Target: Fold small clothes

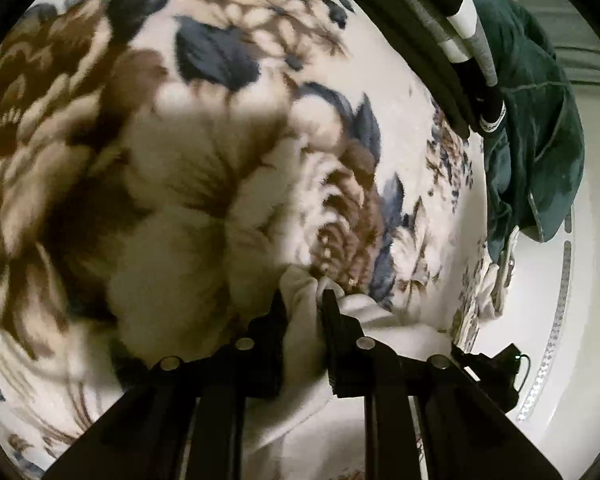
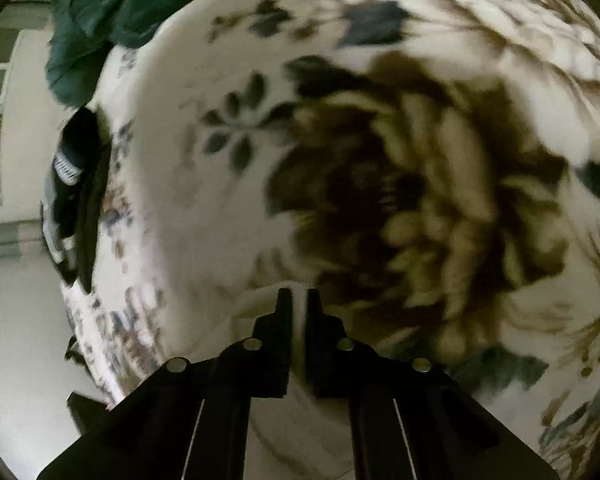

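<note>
Left hand-held gripper (image 1: 303, 300) clamps bunched white cloth (image 1: 306, 344) between its fingers; right hand-held gripper (image 2: 299, 300) pinches its thin edge over floral blanket (image 2: 380, 160).

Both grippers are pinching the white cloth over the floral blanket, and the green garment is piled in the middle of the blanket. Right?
Not quite. The green garment lies at the edge of the floral blanket, not its middle; the left wrist view shows it. The left gripper and right gripper do pinch the white cloth.
</note>
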